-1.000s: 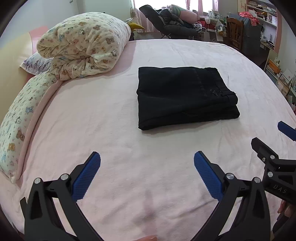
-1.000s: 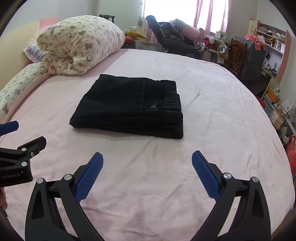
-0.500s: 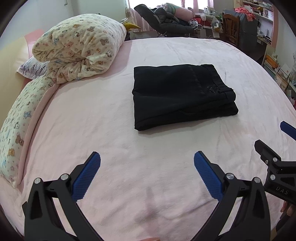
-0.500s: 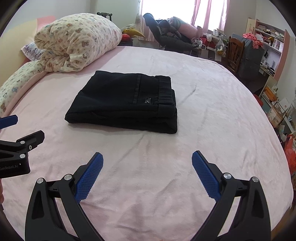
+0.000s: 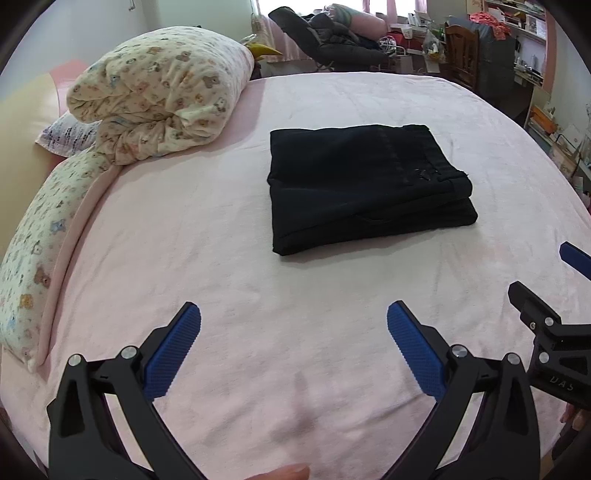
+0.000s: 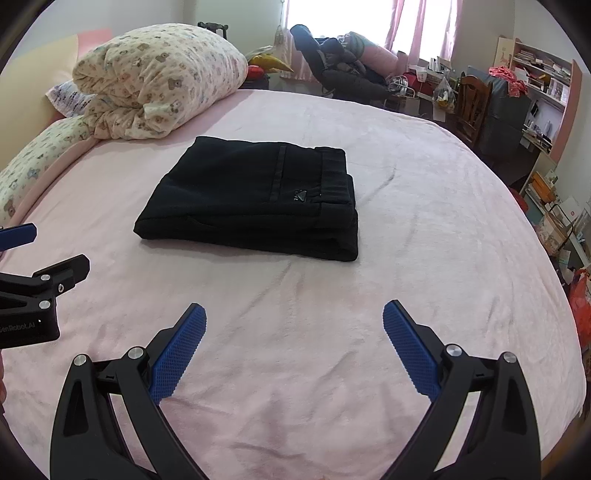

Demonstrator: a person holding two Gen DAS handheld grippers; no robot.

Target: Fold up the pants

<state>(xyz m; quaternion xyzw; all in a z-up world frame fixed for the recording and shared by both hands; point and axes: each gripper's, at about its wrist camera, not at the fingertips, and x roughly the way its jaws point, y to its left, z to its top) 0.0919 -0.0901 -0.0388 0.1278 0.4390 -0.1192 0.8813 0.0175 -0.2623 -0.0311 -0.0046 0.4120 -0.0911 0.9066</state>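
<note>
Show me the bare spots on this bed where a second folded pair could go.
Widest bare patch: pink blanket between the folded pants and the open right gripper. Also bare: right of the pants toward the bed's edge. Crowded: the rolled duvet at far left.

left gripper (image 5: 293,334) tipped down a bit | folded black pants (image 5: 365,186) now sit lower, nearer its fingertips

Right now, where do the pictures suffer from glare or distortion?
Right wrist view: the window is blown out white; the black pants lose fold detail. Left wrist view: fisheye bends the pink bed into a dome, and the corners go dark.
</note>
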